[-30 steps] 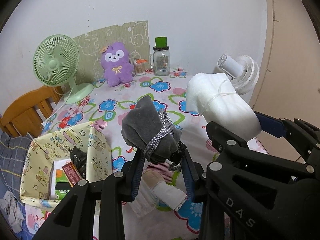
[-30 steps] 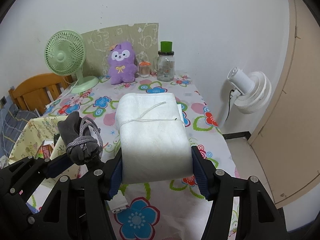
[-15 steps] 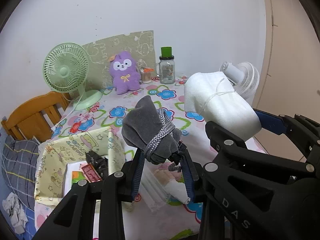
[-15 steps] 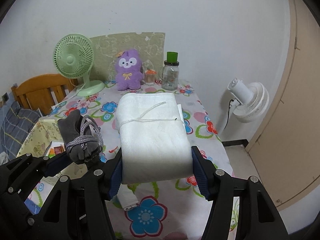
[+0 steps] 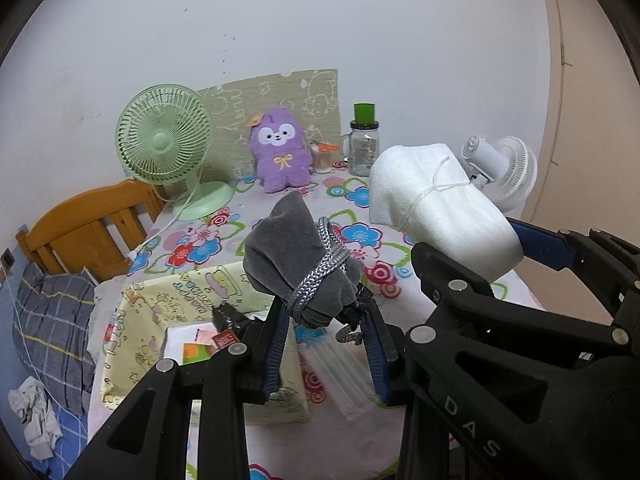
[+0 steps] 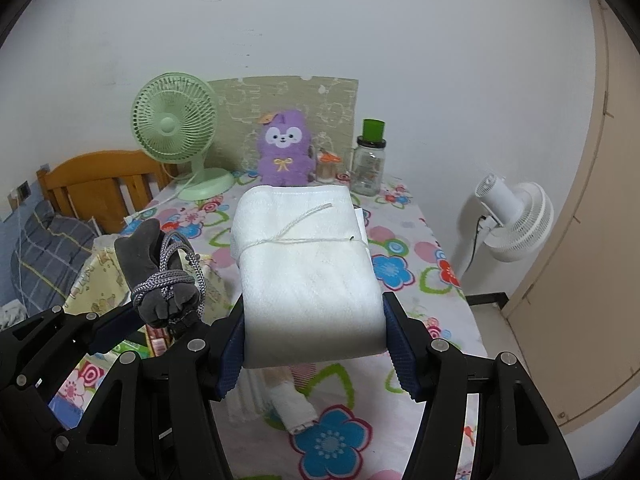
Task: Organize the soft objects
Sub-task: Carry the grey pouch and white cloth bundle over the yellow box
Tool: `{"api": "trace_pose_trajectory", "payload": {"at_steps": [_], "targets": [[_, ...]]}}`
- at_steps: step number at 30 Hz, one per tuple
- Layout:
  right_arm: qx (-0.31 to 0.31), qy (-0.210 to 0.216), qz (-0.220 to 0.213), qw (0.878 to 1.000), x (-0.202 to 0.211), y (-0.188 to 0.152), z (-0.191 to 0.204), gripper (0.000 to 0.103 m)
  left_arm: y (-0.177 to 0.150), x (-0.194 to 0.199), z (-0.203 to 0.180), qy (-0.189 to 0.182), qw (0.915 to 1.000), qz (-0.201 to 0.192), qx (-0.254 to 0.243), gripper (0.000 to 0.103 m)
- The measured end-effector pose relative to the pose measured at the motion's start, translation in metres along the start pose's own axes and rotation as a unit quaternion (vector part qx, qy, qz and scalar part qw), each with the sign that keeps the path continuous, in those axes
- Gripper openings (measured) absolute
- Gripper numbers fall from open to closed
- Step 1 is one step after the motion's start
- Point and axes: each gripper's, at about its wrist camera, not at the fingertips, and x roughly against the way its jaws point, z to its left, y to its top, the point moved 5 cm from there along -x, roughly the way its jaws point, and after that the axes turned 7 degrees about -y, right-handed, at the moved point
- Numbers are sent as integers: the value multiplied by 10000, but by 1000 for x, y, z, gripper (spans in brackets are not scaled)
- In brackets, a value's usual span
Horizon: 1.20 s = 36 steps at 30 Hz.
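Left wrist view: the left gripper (image 5: 328, 320) sits at the lower middle of the frame, its two blue-padded fingers pinching the bottom of a grey cloth bundle (image 5: 298, 264) that is tied round with a silver-grey braided cord (image 5: 320, 272). The bundle stands up above the fingers, clear of the table. To the right of the frame the right gripper's black arm reaches in, and a folded white towel (image 5: 436, 216) tied with thin white string sticks out from it, also off the table. Below the bundle, at the lower left, sits a pale yellow printed box (image 5: 152, 320) with packets inside. The table (image 5: 192, 244) wears a flowered cloth. At its far end, in the middle of the frame, stand a green fan (image 5: 164, 140), a purple plush toy (image 5: 280, 152) and a glass jar with a green lid (image 5: 364, 144). A white fan (image 5: 504, 168) shows at the right edge, a wooden chair (image 5: 88, 228) at the left.

Right wrist view: the right gripper (image 6: 314, 340) fills the lower middle, its blue pads pressed against both sides of the white towel (image 6: 308, 264), which lies lengthwise between them and points toward the far end of the table (image 6: 404, 240). At the left of the frame the left gripper (image 6: 160, 320) holds the grey bundle (image 6: 156, 268) upright. Under the towel, a small rolled white cloth (image 6: 292, 404) lies on the flowered cloth. The purple toy (image 6: 284, 148), green fan (image 6: 176, 124) and jar (image 6: 370, 160) line the back; the white fan (image 6: 516, 216) stands at the right.
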Motion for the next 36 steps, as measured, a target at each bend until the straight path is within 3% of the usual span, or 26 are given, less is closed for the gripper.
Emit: {"api": "trace_pose_trajectory", "payload": {"at_steps": [36], "targets": [[373, 540, 508, 9965, -53, 6, 109, 65, -19, -33, 107, 488, 9968, 411, 485, 38]]}}
